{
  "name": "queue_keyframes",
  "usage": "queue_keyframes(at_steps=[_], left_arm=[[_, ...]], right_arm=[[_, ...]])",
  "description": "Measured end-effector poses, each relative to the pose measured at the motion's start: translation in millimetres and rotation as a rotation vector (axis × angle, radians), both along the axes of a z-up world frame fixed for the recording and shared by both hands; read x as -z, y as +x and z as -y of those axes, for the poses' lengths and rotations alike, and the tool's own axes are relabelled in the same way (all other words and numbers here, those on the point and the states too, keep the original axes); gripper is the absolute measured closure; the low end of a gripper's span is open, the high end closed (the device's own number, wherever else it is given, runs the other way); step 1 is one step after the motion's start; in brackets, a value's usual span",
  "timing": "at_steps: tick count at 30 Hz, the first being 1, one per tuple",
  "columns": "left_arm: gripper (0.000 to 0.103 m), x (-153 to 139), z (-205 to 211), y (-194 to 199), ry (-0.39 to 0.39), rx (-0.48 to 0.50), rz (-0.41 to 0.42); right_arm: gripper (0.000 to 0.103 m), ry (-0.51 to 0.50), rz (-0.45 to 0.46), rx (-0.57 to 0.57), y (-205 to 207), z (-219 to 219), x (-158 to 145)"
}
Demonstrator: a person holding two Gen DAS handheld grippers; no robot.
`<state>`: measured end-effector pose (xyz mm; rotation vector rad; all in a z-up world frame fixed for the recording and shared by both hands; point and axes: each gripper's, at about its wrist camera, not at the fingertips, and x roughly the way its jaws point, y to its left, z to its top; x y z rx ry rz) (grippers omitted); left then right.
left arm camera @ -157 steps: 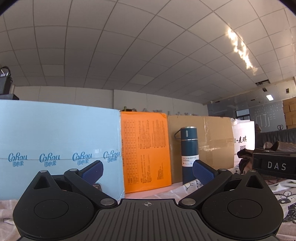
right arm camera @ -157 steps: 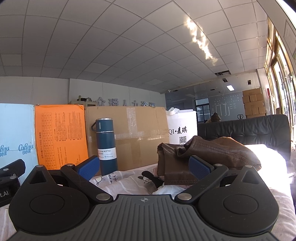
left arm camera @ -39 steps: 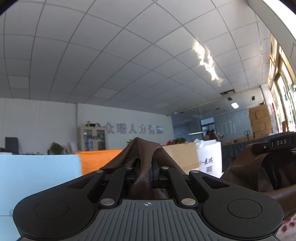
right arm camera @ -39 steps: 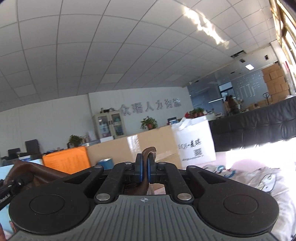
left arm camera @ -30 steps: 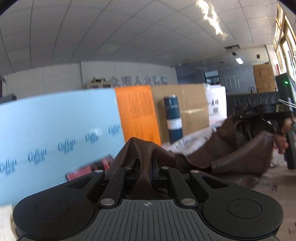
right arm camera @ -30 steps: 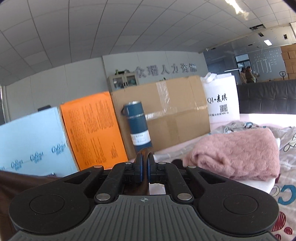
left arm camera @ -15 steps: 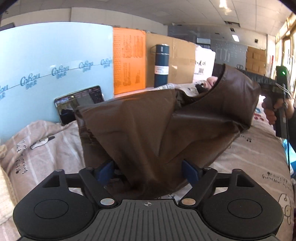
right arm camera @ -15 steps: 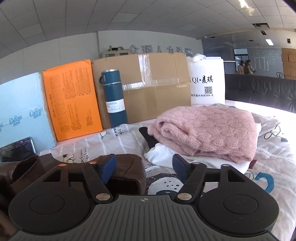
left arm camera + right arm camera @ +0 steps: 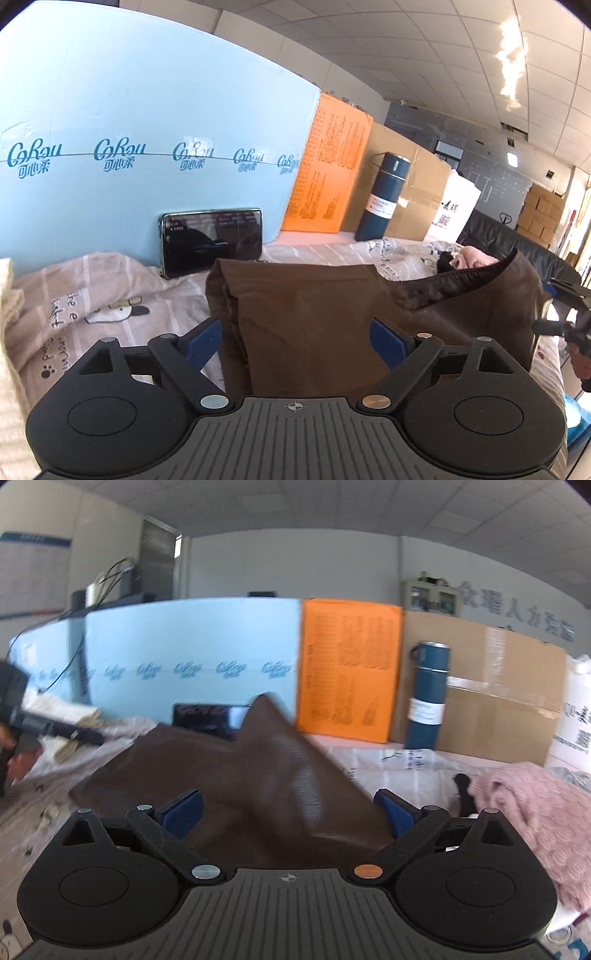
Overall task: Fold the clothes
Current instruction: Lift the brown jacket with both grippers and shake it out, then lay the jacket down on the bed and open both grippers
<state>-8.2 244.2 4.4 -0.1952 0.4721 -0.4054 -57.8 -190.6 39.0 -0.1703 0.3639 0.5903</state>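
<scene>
A brown leather jacket lies spread on the printed bedsheet; in the right wrist view the brown leather jacket rises to a peak at the middle. My left gripper has its jaws opening wide, with the jacket lying loose between the blue pads, which do not press on it. My right gripper is opening too, wide apart over the jacket's near edge, gripping nothing. The other gripper shows at the far right of the left wrist view and far left of the right wrist view.
A phone leans against the light blue box. An orange board, a dark blue bottle, a cardboard box and a white bag stand behind. A pink sweater lies at the right.
Both grippers were shut on the lifted jacket; their jaws have opened and let it go. The jacket now lies on the bed. Both cameras tipped down and rolled.
</scene>
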Motion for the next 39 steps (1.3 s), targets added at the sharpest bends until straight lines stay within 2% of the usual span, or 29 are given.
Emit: queue_keyframes(at_steps=[3, 7, 15, 16, 17, 18, 19, 20, 21, 22, 25, 32, 39], left_arm=[[0.013, 0, 1, 24, -0.01, -0.025, -0.008], [0.013, 3, 8, 59, -0.007, -0.014, -0.038], [0.015, 11, 31, 104, 0.032, -0.017, -0.108], [0.017, 13, 31, 106, 0.033, -0.022, -0.108], [0.031, 14, 32, 106, 0.049, -0.033, -0.098], [0.055, 15, 33, 106, 0.066, -0.043, -0.087], [0.063, 15, 34, 106, 0.087, -0.052, -0.079], [0.073, 15, 34, 105, 0.088, -0.044, -0.071], [0.079, 16, 35, 104, 0.089, -0.035, -0.064], [0.081, 13, 35, 100, 0.091, -0.031, -0.037], [0.086, -1, 35, 82, 0.085, -0.022, 0.057], [0.086, -50, 25, 1, -0.007, 0.016, 0.298], [0.086, -66, 19, -108, -0.025, 0.07, 0.424]], right_arm=[[0.002, -0.035, -0.067, -0.059, 18, -13, 5], [0.002, -0.078, -0.079, -0.006, 36, -22, 9], [0.006, -0.055, -0.062, 0.073, 59, -25, 4], [0.017, -0.056, -0.058, 0.084, 60, -26, 5], [0.024, -0.06, -0.055, 0.094, 60, -27, 6], [0.039, -0.066, -0.05, 0.101, 60, -27, 8], [0.058, -0.073, -0.043, 0.103, 59, -28, 9], [0.066, -0.074, -0.038, 0.106, 58, -27, 11], [0.078, -0.069, -0.033, 0.111, 57, -25, 12], [0.087, -0.057, -0.024, 0.119, 55, -22, 12], [0.095, 0.0, 0.016, 0.155, 46, -9, 9], [0.097, 0.104, 0.136, 0.214, -5, 27, -5], [0.097, 0.179, 0.208, 0.212, -63, 57, -1]])
